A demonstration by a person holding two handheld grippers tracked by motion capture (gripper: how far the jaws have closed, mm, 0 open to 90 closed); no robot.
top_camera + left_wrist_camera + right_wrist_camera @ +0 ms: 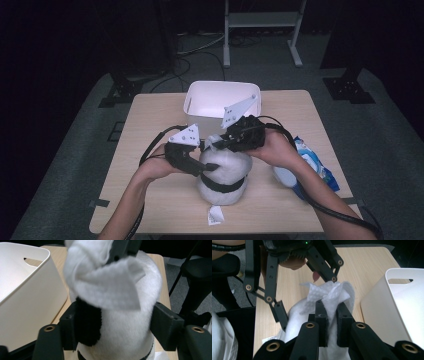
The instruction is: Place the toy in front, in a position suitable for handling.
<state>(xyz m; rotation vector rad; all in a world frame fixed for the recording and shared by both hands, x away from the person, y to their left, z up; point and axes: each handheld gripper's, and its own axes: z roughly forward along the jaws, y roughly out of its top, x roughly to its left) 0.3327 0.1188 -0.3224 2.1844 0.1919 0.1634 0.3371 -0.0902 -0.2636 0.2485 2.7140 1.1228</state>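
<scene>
My right gripper [331, 315] has its jaws clamped on a white wipe [329, 293] atop the black-and-white plush toy [223, 172], which stands at the counter's [150, 120] middle. My left gripper [113, 325] straddles the toy's body — jaws apart, flanking it. A white bin [220, 100] sits at twelve o'clock — a wipes pack [312, 162] at three.

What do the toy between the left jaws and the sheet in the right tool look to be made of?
Plush toy: soft pile fabric, fuzzy, white with black patches; likely synthetic plush.
Sheet: thin white nonwoven wipe, judging by its embossed grid and limp folds; possibly paper tissue.
</scene>
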